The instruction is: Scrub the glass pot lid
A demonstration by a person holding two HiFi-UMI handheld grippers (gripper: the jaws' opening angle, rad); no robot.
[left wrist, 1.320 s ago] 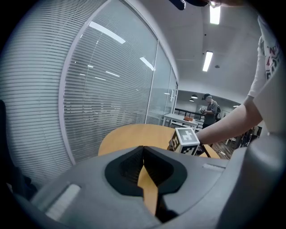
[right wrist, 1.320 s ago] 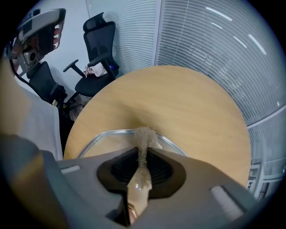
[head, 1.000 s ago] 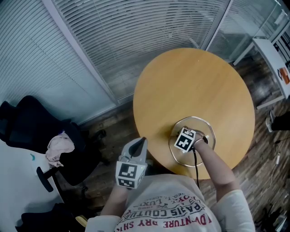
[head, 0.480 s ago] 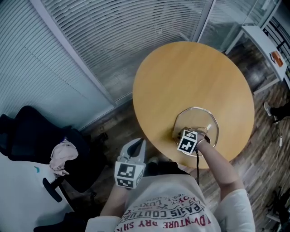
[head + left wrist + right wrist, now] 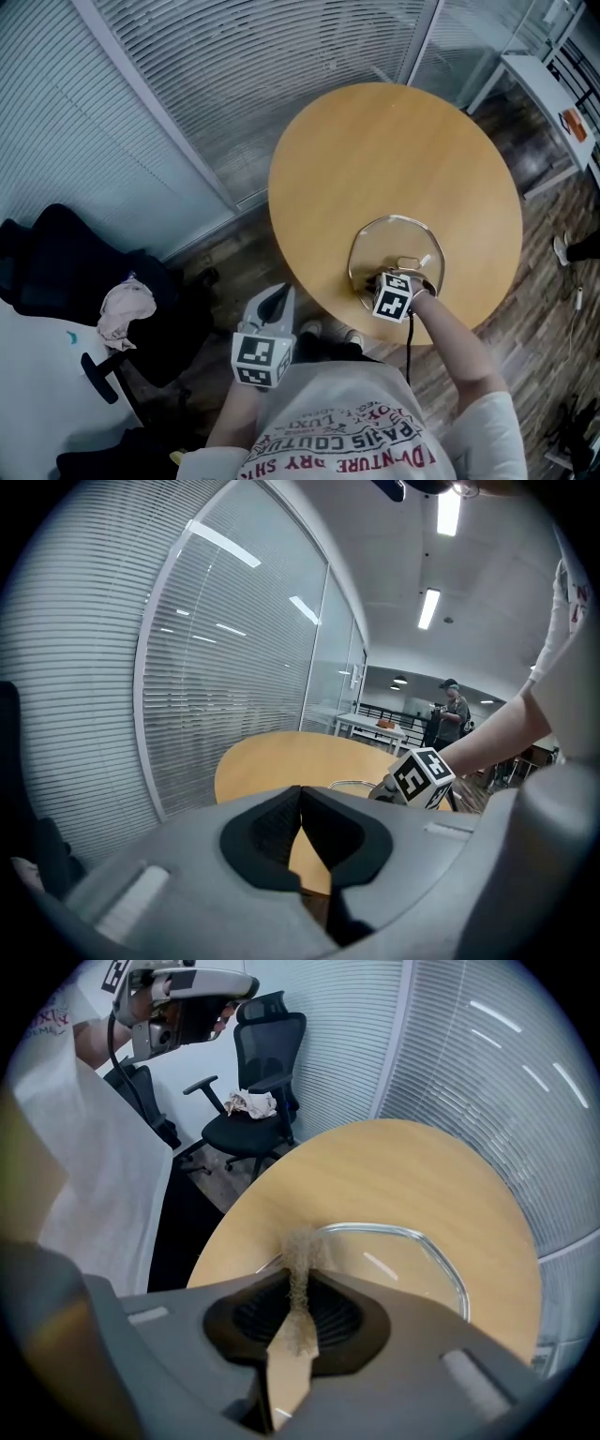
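On the round table (image 5: 394,159), near the edge closest to us, the glass lid (image 5: 389,246) lies flat, its metal rim clear against the wood. We hold the right gripper (image 5: 380,284) low over the lid's near-left side. In the right gripper view its jaws (image 5: 298,1302) are pressed onto a thin tan pad (image 5: 300,1260), which stands on edge between them and sticks out past their tips. The frayed front of the pad reaches the rim of the lid (image 5: 394,1260) and appears to touch it. The rest of the glass spreads away to the right over the table (image 5: 394,1176).

We keep the left gripper (image 5: 279,298) off the table, out past its edge and over the floor, well apart from the lid. In the left gripper view its jaws (image 5: 300,803) meet in a closed line with nothing between them. Beyond them we see the table (image 5: 281,757) and the right gripper (image 5: 403,782) by the lid (image 5: 352,785).

To our left stands a black chair (image 5: 56,262) with a crumpled cloth (image 5: 127,309) on its seat.
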